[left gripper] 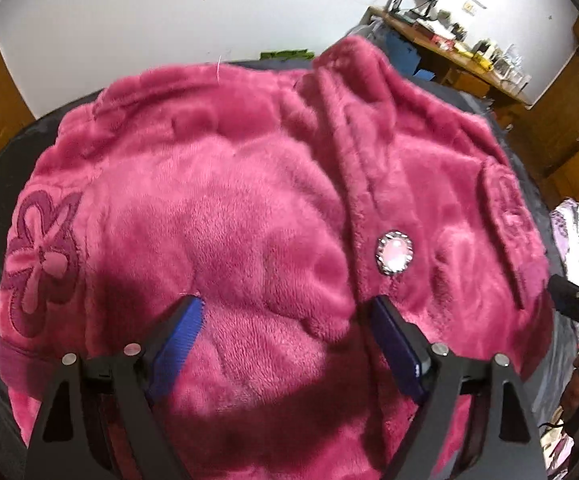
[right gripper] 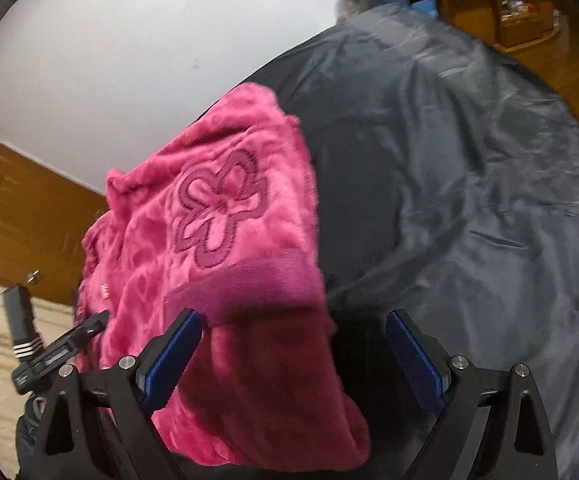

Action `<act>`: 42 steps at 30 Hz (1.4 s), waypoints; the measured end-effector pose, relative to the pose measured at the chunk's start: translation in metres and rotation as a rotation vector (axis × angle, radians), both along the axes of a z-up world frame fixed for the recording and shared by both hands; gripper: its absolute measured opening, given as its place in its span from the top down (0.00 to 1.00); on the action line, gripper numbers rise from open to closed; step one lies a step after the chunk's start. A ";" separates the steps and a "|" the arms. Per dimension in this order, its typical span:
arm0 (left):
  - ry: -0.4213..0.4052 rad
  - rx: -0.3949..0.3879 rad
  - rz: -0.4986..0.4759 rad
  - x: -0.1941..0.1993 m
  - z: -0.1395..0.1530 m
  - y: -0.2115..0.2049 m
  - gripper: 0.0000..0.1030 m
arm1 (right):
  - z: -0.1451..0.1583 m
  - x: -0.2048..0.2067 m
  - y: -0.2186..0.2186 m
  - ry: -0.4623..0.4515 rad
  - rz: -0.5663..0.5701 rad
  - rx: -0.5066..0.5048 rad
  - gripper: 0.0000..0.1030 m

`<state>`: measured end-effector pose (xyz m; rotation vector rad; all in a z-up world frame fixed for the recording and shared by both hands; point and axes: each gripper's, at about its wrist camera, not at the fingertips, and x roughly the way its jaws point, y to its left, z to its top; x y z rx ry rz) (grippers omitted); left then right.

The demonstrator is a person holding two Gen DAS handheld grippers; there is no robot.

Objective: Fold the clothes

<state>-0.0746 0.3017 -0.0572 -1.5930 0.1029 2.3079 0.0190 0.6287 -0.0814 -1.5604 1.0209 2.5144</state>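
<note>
We read no writing. We count one pink jacket (left gripper: 249,200), two flower patches, one button (left gripper: 394,255). Left gripper (left gripper: 289,320) and right gripper (right gripper: 293,340) both spread, pinching nothing.

A lived-in room that doubles as a workroom: a plain white wall (left gripper: 129,20) above wood panelling (right gripper: 21,208), and a wooden table (left gripper: 449,56) along the far side crowded with boxes and small clutter.

Both the left gripper (left gripper: 289,312) and the right gripper (right gripper: 293,328) reach up from the frame's bottom, fingers spread wide.
</note>
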 end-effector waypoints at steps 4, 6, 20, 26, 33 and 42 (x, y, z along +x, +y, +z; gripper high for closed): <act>0.002 -0.032 0.009 -0.002 -0.009 0.005 0.08 | -0.009 -0.015 0.000 0.006 0.048 -0.031 0.07; 0.008 -0.040 0.012 -0.002 -0.013 0.006 0.06 | -0.014 -0.022 0.002 0.005 0.062 -0.052 0.07; 0.050 -0.066 0.026 -0.004 -0.030 0.011 0.00 | -0.023 -0.038 -0.005 0.034 0.178 -0.151 0.01; 0.058 -0.066 0.035 0.001 -0.033 0.011 0.00 | -0.025 -0.041 -0.009 0.050 0.221 -0.213 0.01; 0.072 -0.071 0.043 0.005 -0.034 0.011 0.00 | -0.028 -0.050 -0.009 0.069 0.211 -0.284 0.10; 0.080 -0.074 0.048 0.008 -0.038 0.011 0.00 | -0.041 -0.058 -0.008 0.058 0.218 -0.373 0.10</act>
